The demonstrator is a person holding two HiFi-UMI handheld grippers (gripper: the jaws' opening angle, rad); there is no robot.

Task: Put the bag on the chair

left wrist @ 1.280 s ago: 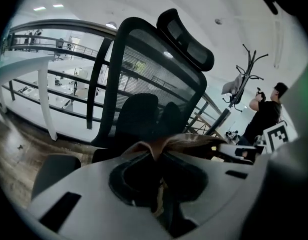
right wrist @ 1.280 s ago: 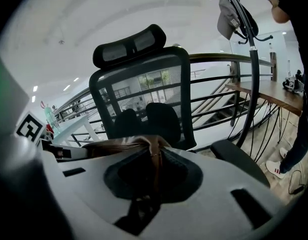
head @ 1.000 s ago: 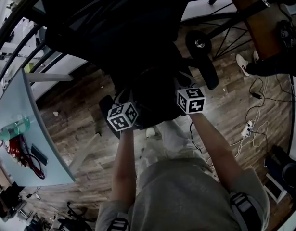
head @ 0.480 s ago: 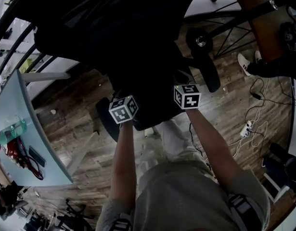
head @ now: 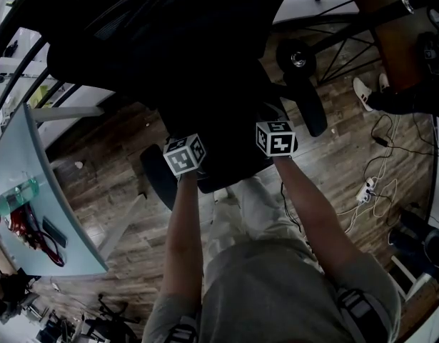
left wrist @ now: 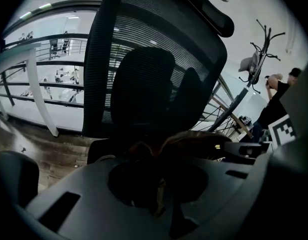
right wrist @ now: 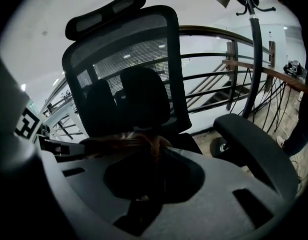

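Note:
A black mesh office chair stands right in front of me, its backrest filling both gripper views. The dark bag hangs between my two grippers over the seat; its outline is hard to tell from the chair. In the head view only the marker cubes of the left gripper and right gripper show. The left gripper is shut on the bag's brown handle. The right gripper is shut on the brown handle as well.
The chair's armrests flank the seat. A pale blue table with a bottle, cable and phone is at the left. Floor cables and a power strip lie at the right. A railing runs behind the chair.
Both grippers and the bag have moved a little forward, toward the chair's seat, and the view has shifted with them. The grips have not changed.

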